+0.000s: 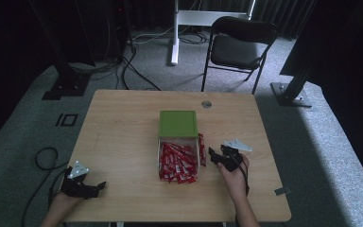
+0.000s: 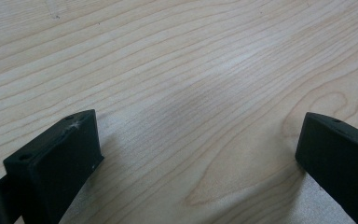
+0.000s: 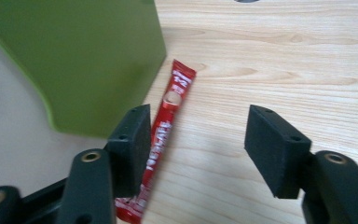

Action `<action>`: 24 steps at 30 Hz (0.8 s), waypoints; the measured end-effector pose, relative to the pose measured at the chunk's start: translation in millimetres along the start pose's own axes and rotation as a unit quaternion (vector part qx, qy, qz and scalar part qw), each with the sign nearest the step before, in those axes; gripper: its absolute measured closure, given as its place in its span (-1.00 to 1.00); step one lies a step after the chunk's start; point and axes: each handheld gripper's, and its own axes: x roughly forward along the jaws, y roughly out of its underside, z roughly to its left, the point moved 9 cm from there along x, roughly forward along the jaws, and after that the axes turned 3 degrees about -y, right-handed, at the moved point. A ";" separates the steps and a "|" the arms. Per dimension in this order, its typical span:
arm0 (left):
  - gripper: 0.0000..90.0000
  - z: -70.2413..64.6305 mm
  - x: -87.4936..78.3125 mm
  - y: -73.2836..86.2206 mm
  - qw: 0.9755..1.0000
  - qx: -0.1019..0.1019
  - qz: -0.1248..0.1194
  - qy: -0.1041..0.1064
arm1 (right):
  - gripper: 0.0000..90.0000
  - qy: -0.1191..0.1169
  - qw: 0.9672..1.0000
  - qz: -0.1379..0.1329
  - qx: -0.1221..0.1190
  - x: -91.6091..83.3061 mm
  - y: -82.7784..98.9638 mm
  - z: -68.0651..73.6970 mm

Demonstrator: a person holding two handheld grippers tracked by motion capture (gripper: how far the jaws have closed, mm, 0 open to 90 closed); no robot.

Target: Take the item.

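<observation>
Bench [image 1: 123, 118] of pale wood, your left tongs [image 1: 94, 188] resting at its near-left corner, jaws wide, holding nothing. Mid-bench: green-lidded clear plastic box [image 1: 178, 124], lid raised, heaped with red stick sachets [image 1: 176, 163]. One stray red sachet [image 3: 165, 126] lies outside, along the box's right wall. Your right tongs [image 3: 198, 140] are spread wide around it, not yet gripping. Judged: that sachet is still to box.

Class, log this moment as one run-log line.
left gripper: open, over bare table | right gripper: open, beside stray red sachet | green box: sachets spilled in front
</observation>
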 end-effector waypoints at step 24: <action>-0.98 -0.1 0.0 0.0 1.000 -0.001 0.000 0.000 | -0.42 0.020 0.999 0.025 0.006 -31.4 26.9 -52.4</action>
